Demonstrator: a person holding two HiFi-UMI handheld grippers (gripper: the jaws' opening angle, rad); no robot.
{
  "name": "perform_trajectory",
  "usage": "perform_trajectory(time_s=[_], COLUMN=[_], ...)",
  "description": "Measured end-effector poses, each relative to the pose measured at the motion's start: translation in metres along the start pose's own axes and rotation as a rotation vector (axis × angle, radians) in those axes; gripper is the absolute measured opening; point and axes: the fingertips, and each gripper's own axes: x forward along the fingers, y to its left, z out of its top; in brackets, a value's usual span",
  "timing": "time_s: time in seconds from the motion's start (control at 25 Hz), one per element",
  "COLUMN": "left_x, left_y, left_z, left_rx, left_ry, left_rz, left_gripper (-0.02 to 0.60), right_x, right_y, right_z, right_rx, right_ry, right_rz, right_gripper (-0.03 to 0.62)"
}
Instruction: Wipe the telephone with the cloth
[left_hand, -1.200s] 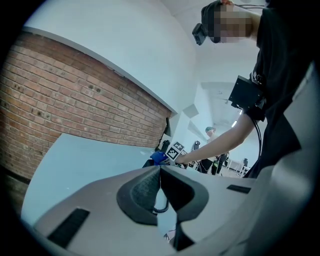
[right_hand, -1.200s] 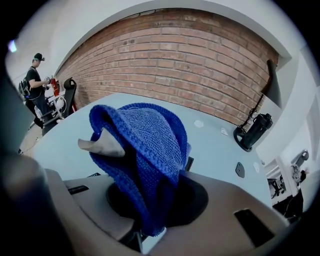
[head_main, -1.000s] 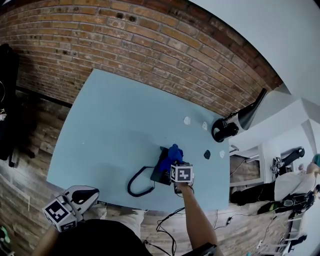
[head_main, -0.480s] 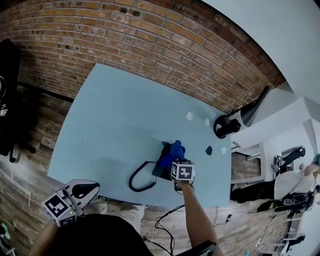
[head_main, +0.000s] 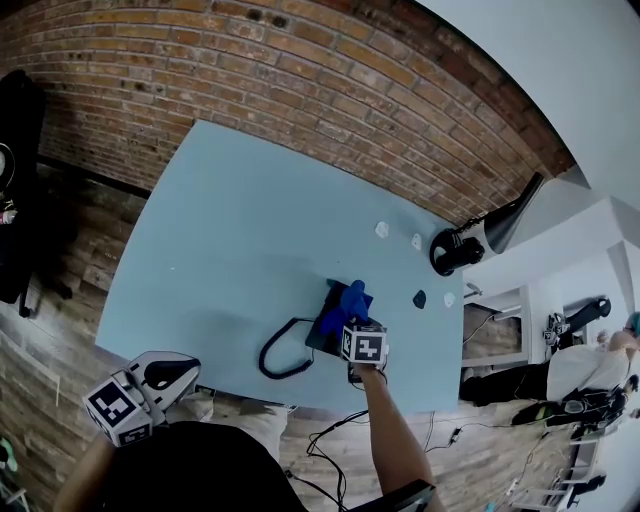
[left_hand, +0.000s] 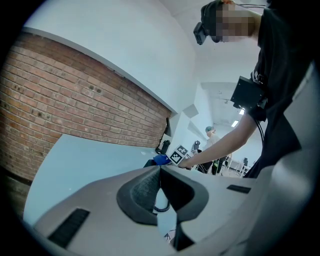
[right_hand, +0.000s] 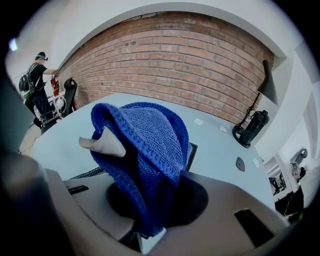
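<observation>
My right gripper (right_hand: 150, 202) is clamped on the blue cloth (right_hand: 142, 145). The knit bunches up out of the jaws and a pale tag sticks out on one side. From the head view the right gripper (head_main: 352, 322) sits right over the telephone (head_main: 317, 347), with the cloth (head_main: 347, 302) pressed on top of it. I can't honestly tell which part of the phone it's touching, since the cloth covers most of it.

The telephone is black and lies near the front edge of the light blue table (head_main: 230, 230). Its coiled cord (head_main: 278, 358) loops out on the left side of the phone.

My left gripper (head_main: 172, 374) is well apart from the phone, off to its left and off the near edge of the table. Its jaws are pressed together with nothing between them (left_hand: 159, 172).

Past the phone on the far right there's a small dark piece (head_main: 419, 298) and a few white scraps (head_main: 381, 229) scattered on the table. Further that way, off the table corner, is a black and grey appliance (head_main: 470, 243). The brick wall (head_main: 250, 60) runs behind the phone.
</observation>
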Motion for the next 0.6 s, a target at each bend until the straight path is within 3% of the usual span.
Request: perform_trajectory(time_s=[0.6], left_x=[0.001], left_y=[-0.002], left_z=[-0.006], left_rx=[0.010], left_ry=[0.022], left_rz=[-0.007], left_gripper=[0.012], right_x=[-0.007], right_y=[0.014], right_z=[-0.029], right_rx=[0.018], right_ry=[-0.017], right_rz=[0.014], right_gripper=[0.091])
